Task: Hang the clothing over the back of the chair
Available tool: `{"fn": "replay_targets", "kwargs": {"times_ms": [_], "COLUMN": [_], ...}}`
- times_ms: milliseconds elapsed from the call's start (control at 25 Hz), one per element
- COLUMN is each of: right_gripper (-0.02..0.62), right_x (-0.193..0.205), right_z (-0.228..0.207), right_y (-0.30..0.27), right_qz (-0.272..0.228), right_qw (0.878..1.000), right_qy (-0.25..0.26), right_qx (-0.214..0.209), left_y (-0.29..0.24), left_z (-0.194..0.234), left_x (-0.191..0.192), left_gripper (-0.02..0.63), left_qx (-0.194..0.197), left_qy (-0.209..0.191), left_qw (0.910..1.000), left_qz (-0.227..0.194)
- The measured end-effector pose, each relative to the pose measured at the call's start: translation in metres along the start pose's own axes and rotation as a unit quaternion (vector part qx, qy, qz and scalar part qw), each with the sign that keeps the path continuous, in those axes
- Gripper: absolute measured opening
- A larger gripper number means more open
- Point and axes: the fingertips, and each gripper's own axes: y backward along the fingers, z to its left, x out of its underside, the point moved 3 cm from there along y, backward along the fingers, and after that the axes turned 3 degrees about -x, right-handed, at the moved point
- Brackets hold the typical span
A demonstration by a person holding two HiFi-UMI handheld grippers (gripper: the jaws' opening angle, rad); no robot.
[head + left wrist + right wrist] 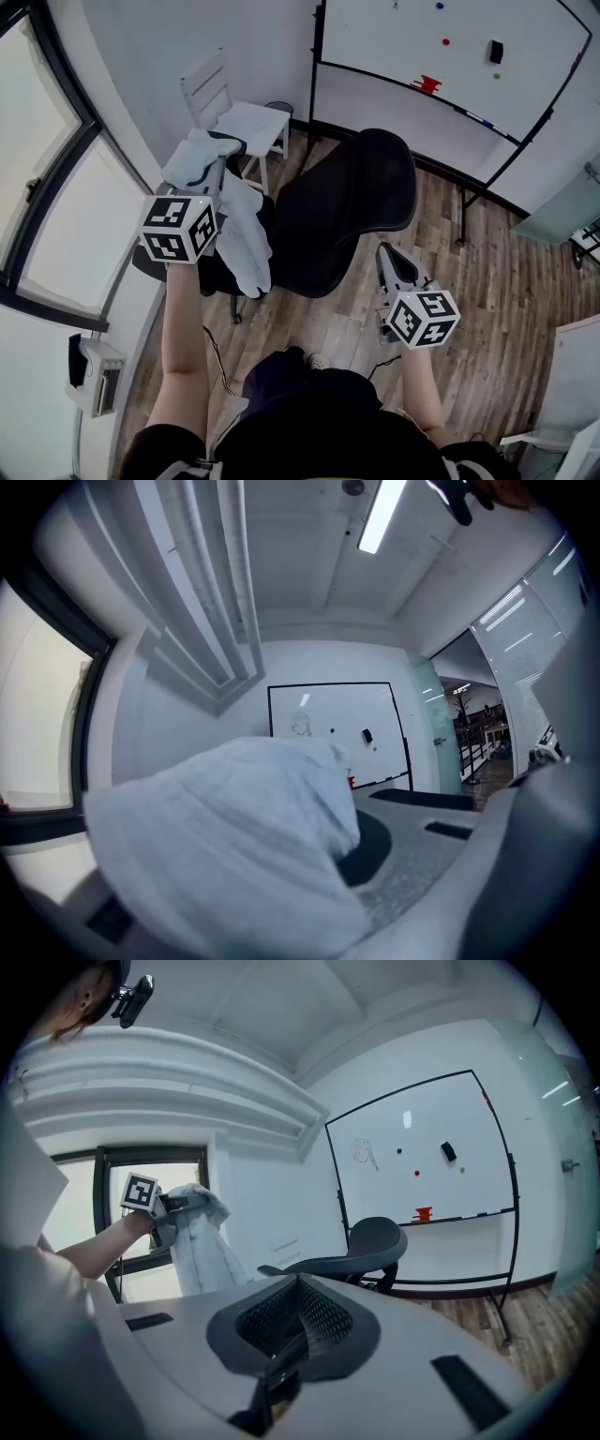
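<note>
The white fabric garment (242, 230) is held up in the air at the left side of the black mesh office chair (352, 211); its upper part is bunched at the tip of the left gripper (218, 167), and the rest hangs down in a long fold in front of the left edge of the chair, as the head view shows. In the right gripper view the garment (199, 1241) is seen hanging free, to the left of the chair (370, 1241) and apart from its back, so it is not yet laid over the back. The left gripper is clenched on the garment; in the left gripper view the pale cloth (234, 846) fills the space at the jaws and almost wholly covers them. The right gripper (384, 253) is held just beside the right side of the chair; its jaws are pressed together with nothing between them, and they are pointed toward the chair. Behind the chair a large whiteboard on a black frame (450, 66) is placed against the wall; small coloured magnets (445, 42) are fixed on it, and a red thing (428, 84) is seen at its lower edge. A small white chair (234, 108) is placed in the corner, near the window (47, 187); the floor of brown wooden planks (487, 281) is seen under everything.
</note>
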Motion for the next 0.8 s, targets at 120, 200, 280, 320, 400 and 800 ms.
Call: {"fn": "replay_targets", "kwargs": {"times_ms": [120,200,280,320,400,800], "right_gripper": [0.029,0.029,0.029,0.029,0.029,0.029], "right_x": [-0.002,-0.002,-0.002,-0.002,-0.002,0.017], "right_z": [-0.002,-0.002,-0.003,-0.003,-0.003,-0.009], "right_y": [0.002,0.002,0.004,0.006,0.009,0.029], "right_qz": [-0.005,-0.007,-0.009,-0.011,-0.015,-0.023], "right_qw": [1.000,1.000,1.000,1.000,1.000,0.998], "right_qy": [0.000,-0.001,-0.003,-0.004,-0.004,-0.023], "right_qx": [0.009,0.013,0.017,0.020,0.027,0.062], "left_y": [-0.012,-0.020,-0.027,-0.030,-0.033,-0.035], "left_z": [-0.001,-0.006,-0.015,-0.021,-0.031,-0.083], "left_x": [-0.019,-0.027,-0.027,-0.025,-0.018,-0.009], "left_gripper": [0.008,0.008,0.008,0.008,0.008,0.008], "left_qx": [0.008,0.019,0.033,0.041,0.054,0.115], "left_qy": [-0.009,-0.016,-0.021,-0.022,-0.021,-0.030], "left_qw": [0.9998,0.9994,0.9990,0.9988,0.9983,0.9927], "left_qz": [-0.016,-0.022,-0.020,-0.017,-0.013,-0.017]}}
